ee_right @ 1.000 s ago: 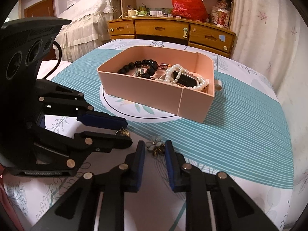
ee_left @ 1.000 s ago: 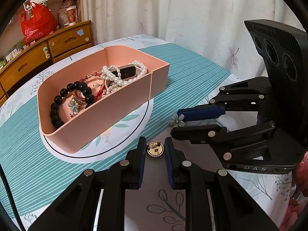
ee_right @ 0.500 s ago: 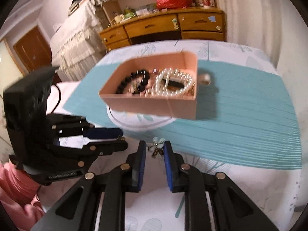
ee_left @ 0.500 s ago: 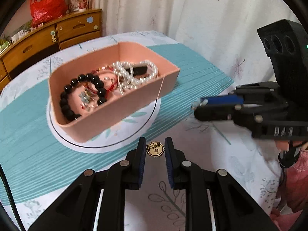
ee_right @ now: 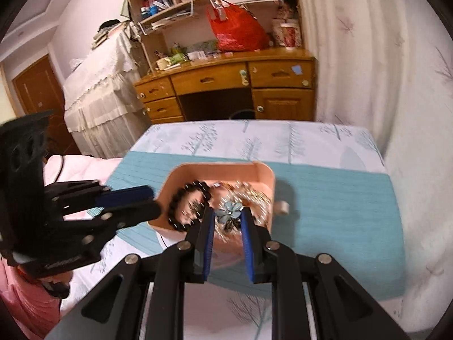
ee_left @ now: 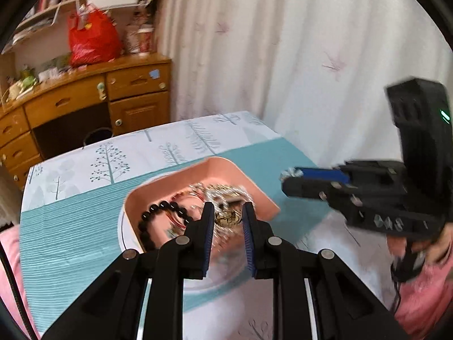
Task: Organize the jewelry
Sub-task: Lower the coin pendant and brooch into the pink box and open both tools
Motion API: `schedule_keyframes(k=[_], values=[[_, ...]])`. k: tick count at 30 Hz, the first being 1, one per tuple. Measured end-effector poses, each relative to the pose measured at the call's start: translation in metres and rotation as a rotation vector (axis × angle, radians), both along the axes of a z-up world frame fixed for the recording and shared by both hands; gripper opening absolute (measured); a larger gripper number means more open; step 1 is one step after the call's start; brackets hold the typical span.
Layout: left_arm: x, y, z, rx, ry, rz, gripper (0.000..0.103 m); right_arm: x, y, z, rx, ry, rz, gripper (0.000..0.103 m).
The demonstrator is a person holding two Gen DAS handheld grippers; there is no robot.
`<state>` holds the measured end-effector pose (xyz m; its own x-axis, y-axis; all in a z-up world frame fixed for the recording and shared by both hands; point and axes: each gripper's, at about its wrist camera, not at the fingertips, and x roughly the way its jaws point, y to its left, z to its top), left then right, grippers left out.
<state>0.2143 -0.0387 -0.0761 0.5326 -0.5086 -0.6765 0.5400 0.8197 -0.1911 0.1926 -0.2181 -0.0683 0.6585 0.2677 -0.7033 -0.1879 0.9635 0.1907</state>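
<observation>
Both grippers raised over pink tray (ee_left: 256, 191), each loaded. Left gripper (ee_left: 228, 216) clamped on gold brooch (ee_left: 226, 217); right gripper (ee_right: 226, 215) clamped on blue flower pin (ee_right: 230, 209). Already in tray: black bead bracelet (ee_left: 158, 209), pearls (ee_left: 226, 192), other pieces blurred. Nothing else loose seen on cloth (ee_right: 325, 187). Left to do, likely: release both into tray.
</observation>
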Motion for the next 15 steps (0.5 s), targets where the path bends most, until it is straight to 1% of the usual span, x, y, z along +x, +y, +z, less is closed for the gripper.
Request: schedule_keyframes(k=[2, 3, 4, 5, 6, 7, 8, 9, 11, 12, 13, 14, 15], values=[[0.018, 0.003, -0.014, 0.062, 0.021, 0.107, 0.037, 0.011, 0.004, -0.007, -0.050, -0.013, -0.036, 0.019], [0.024, 0.004, -0.021, 0.090, 0.041, 0.149, 0.038, 0.015, 0.005, -0.013, -0.067, -0.007, -0.053, 0.019], [0.027, 0.007, -0.027, 0.099, 0.063, 0.168, 0.039, 0.018, 0.004, -0.019, -0.070, 0.006, -0.063, 0.019], [0.029, 0.009, -0.030, 0.091, 0.080, 0.171, 0.045, 0.020, 0.003, -0.025, -0.058, 0.025, -0.061, 0.019], [0.028, 0.012, -0.031, 0.072, 0.086, 0.168, 0.060, 0.022, 0.002, -0.029, -0.036, 0.049, -0.046, 0.020], [0.027, 0.015, -0.030, 0.064, 0.083, 0.170, 0.069, 0.021, 0.000, -0.032, -0.028, 0.063, -0.040, 0.021], [0.025, 0.017, -0.029, 0.066, 0.074, 0.176, 0.083, 0.021, -0.001, -0.032, -0.032, 0.070, -0.043, 0.025], [0.022, 0.018, -0.025, 0.080, 0.059, 0.185, 0.084, 0.021, -0.003, -0.031, -0.045, 0.067, -0.057, 0.028], [0.018, 0.018, -0.018, 0.107, 0.038, 0.199, 0.084, 0.018, -0.005, -0.026, -0.055, 0.053, -0.087, 0.047], [0.013, 0.018, -0.014, 0.119, 0.035, 0.213, 0.086, 0.014, -0.007, -0.021, -0.040, 0.046, -0.101, 0.052], [0.012, 0.019, -0.011, 0.127, 0.039, 0.230, 0.088, 0.013, -0.009, -0.019, -0.025, 0.044, -0.105, 0.059], [0.011, 0.020, -0.008, 0.140, 0.050, 0.257, 0.093, 0.010, -0.010, -0.017, 0.000, 0.045, -0.107, 0.064], [0.010, 0.022, -0.005, 0.154, 0.063, 0.287, 0.094, 0.007, -0.012, -0.013, 0.023, 0.050, -0.110, 0.066]])
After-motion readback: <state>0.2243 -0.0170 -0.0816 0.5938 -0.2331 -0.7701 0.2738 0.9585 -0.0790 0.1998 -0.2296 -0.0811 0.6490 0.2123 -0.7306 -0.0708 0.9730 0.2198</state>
